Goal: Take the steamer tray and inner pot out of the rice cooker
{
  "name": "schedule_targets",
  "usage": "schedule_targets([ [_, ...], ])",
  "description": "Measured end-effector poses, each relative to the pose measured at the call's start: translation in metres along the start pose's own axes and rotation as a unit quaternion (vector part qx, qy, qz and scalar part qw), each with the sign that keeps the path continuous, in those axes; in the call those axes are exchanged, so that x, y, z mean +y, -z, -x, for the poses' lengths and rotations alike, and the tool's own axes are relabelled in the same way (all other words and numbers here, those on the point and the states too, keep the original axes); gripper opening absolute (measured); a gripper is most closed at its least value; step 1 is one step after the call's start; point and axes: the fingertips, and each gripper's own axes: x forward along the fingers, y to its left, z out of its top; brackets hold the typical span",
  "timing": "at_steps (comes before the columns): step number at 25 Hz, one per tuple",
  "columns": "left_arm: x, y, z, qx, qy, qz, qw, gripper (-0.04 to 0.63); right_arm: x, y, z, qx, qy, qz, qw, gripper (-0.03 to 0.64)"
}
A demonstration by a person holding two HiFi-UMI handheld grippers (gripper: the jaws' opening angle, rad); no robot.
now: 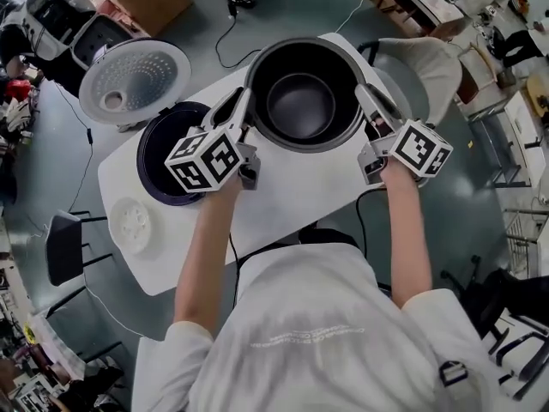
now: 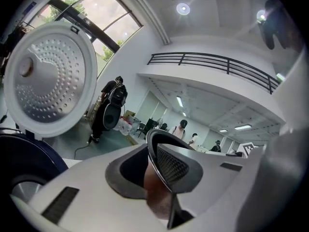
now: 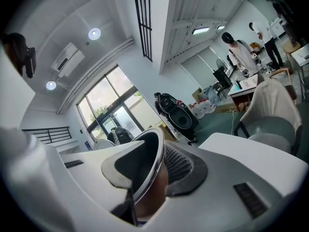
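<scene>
Rice cooker (image 1: 156, 157) partly hid behind L tongs (image 1: 243, 110); pot (image 1: 300, 101) underside unseen.

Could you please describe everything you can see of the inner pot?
The inner pot is a round, dark, empty bowl with a shiny metal rim, upright, mouth up. The left gripper and right gripper pinch opposite sides of its rim, holding it over the white table, right of the open rice cooker.
</scene>
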Motion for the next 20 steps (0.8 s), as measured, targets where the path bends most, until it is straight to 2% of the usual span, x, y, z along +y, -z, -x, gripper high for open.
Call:
schedule_targets([
  [11,-0.028,0.070,-0.070,0.043,0.005,-0.006,0.9990,0.066,-0.093,-0.005,0.023,0.009,0.043,-0.035,0.998,0.130],
  [20,-0.006,0.148,-0.109,0.105,-0.001,0.031,0.9940,0.066,-0.164,0.026,0.013,0.057,0.080,-0.051,0.994,0.136],
])
